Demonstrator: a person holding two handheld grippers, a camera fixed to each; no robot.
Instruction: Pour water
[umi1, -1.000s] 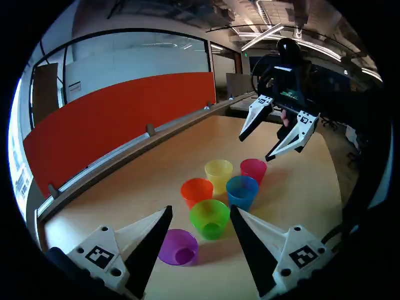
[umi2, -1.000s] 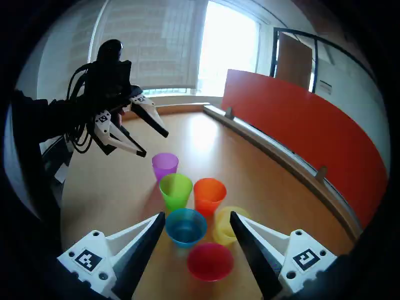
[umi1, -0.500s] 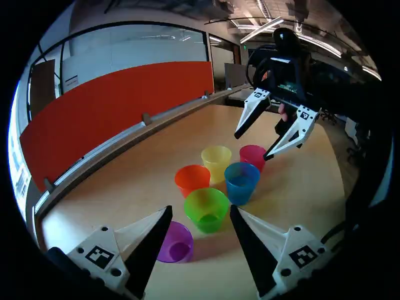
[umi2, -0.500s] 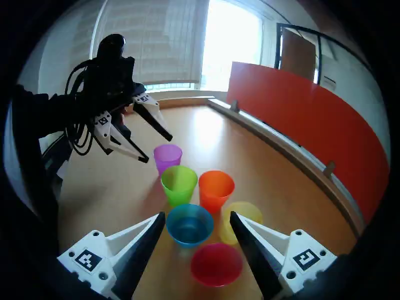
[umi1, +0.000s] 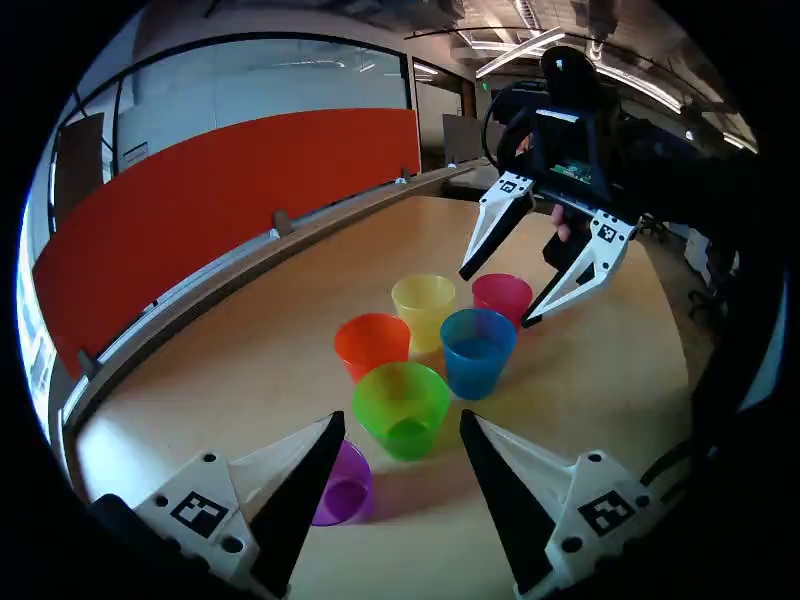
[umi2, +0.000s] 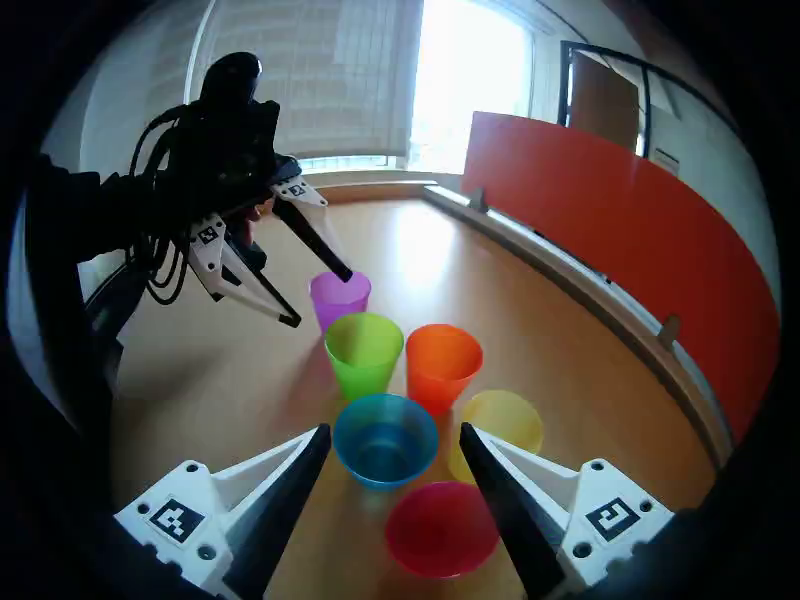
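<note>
Left gripper (umi1: 400, 415) and right gripper (umi2: 393, 428), fingers apart and empty, hover over six coloured plastic cups (umi2: 443, 365); pouring looks unstarted.

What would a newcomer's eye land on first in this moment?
Six bright cups cluster on the wooden table. The right gripper hangs open near the red cup, and the left gripper is open near the purple cup. A long orange-red partition lines one side of the table.
</note>
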